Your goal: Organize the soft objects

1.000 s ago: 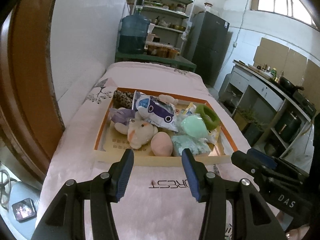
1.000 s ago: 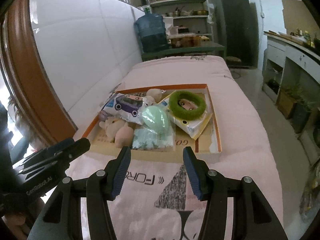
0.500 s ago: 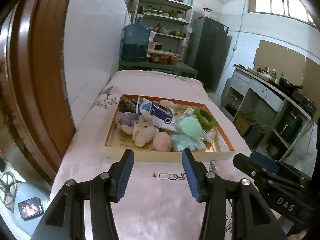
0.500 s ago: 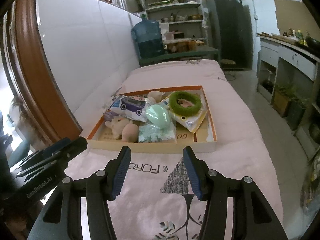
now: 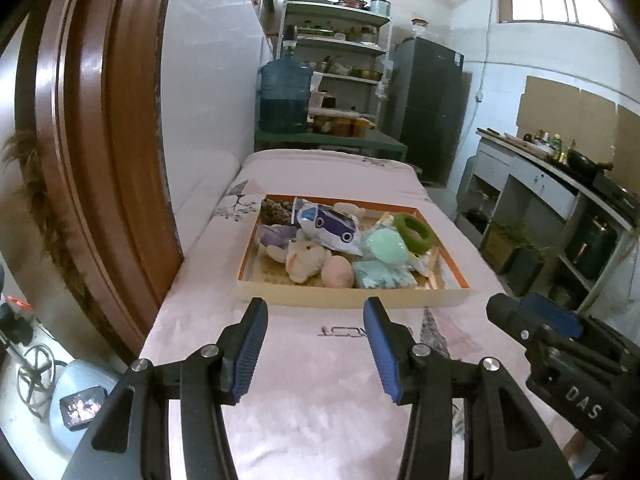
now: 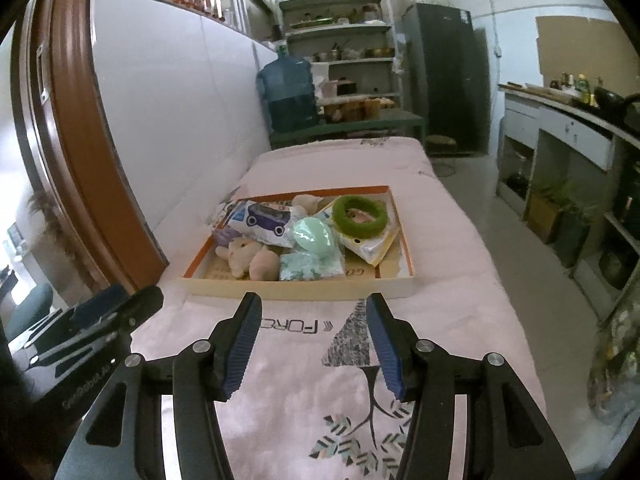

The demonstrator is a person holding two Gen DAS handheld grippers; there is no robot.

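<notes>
pink bedspread [image 5: 320, 380], toy tray [image 5: 352, 298], kitchen shelves [image 6: 340, 32]

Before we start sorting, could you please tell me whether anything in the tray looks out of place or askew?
Nothing is spilled or damaged, but the shallow orange-rimmed cardboard tray is untidy: the soft things are heaped toward its left and far side. The fuzzy green ring sits tilted on a white and yellow packet, and the bag printed with a purple car overhangs the left rim.

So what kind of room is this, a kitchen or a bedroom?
Probably a lived-in home kitchen or storeroom with a bed or cot in it. Open shelves hold pots, a tall fridge stands beside them, and a big water jug sits behind the pink quilt carrying the toy tray.
</notes>
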